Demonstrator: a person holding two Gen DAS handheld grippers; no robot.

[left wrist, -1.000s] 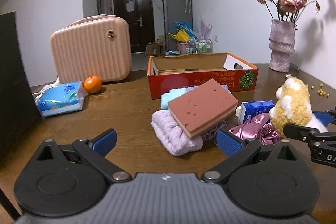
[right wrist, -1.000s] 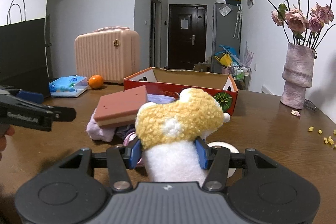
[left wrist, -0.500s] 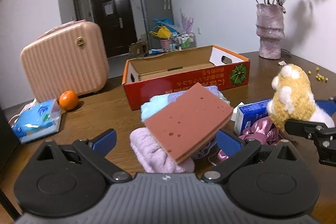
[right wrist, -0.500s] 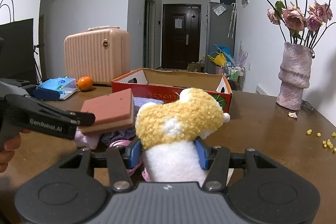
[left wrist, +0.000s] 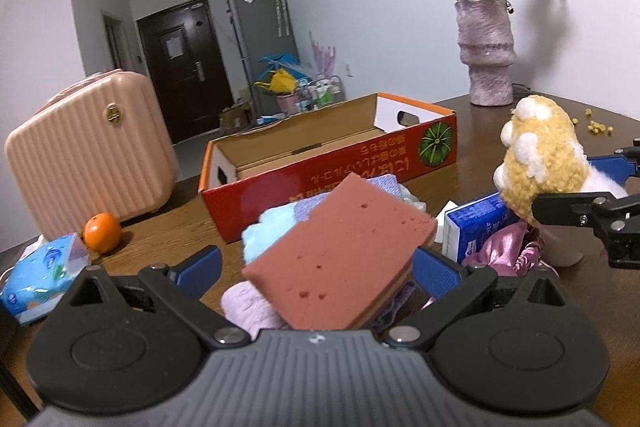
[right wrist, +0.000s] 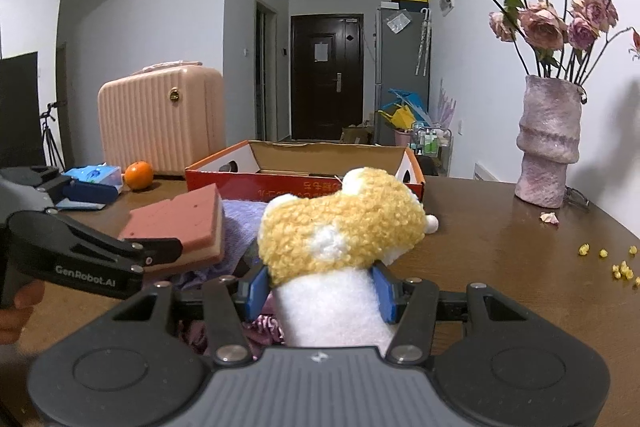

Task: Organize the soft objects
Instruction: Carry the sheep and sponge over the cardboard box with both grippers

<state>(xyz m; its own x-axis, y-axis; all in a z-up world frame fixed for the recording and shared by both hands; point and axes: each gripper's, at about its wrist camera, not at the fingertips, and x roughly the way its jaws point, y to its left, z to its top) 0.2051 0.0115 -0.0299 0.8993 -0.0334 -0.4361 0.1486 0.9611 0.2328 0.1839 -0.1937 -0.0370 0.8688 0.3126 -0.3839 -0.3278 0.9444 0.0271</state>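
Observation:
My right gripper (right wrist: pixel 320 293) is shut on a yellow and white plush toy (right wrist: pixel 340 231), which also shows in the left wrist view (left wrist: pixel 540 163). My left gripper (left wrist: pixel 316 263) is open, its fingers either side of a red-brown sponge (left wrist: pixel 340 259) lying on a pile of lilac and light blue towels (left wrist: pixel 248 303). The sponge also shows in the right wrist view (right wrist: pixel 180 223). An open red cardboard box (left wrist: pixel 320 167) stands behind the pile. A pink satin scrunchie (left wrist: pixel 504 251) lies under the plush toy.
A pink suitcase (left wrist: pixel 88 151), an orange (left wrist: pixel 102 231) and a blue tissue pack (left wrist: pixel 40 275) are at the left. A blue carton (left wrist: pixel 476 227) lies by the scrunchie. A vase (right wrist: pixel 548 147) of dried roses stands at the back right, with yellow crumbs (right wrist: pixel 620 263) nearby.
My left gripper has moved forward so its open fingers now flank the sponge. My right gripper has kept its hold on the plush toy and moved slightly closer to the box.

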